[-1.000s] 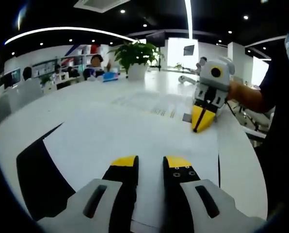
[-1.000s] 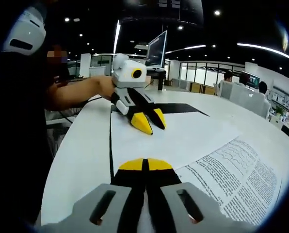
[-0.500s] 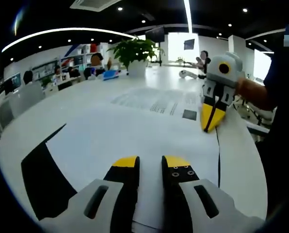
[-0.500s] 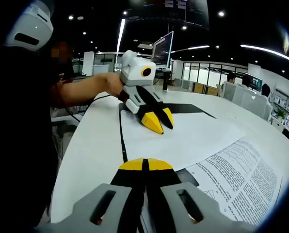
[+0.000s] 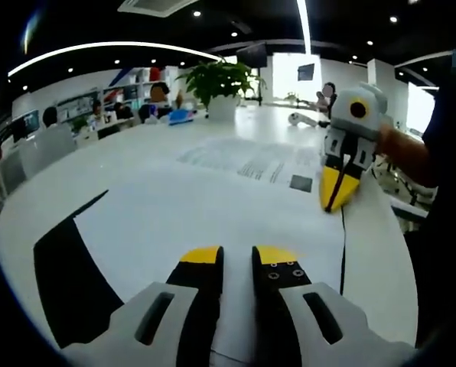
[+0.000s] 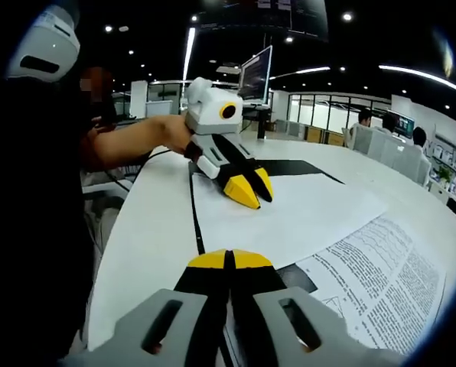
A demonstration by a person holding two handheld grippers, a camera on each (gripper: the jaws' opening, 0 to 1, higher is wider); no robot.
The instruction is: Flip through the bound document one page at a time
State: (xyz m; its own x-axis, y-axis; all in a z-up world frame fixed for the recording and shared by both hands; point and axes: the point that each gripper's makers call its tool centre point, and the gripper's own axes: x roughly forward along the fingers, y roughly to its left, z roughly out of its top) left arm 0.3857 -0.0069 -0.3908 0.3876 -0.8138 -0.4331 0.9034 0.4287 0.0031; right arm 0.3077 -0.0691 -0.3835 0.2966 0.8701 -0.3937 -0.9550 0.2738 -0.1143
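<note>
- The bound document [image 5: 213, 206] lies open and flat on the white desk [image 5: 98, 164], its long axis running across the desk from the left claw to the right claw.
- Two leaves show: a blank white page [image 6: 289, 218] nearer the left claw, and one printed page [image 6: 381, 275] with columns of text and a small graph beyond it.
- A thin dark line edges the near side of the blank page, and a black band [image 5: 63, 283] borders its far end in the left gripper view.
- The left claw [image 5: 234, 258] rests over the blank page with its two yellow-tipped jaws a narrow gap apart, grasping nothing.
- The right claw [image 6: 228, 260] has its jaws pressed together at the edge of the document where the two pages meet; whether paper is pinched between them I cannot tell.
- In the right gripper view the left claw [image 6: 247, 191] points down onto the blank page, held by a person's hand [image 6: 171, 134].
- One potted plant [image 5: 220, 84] stands at the far end of the desk.
</note>
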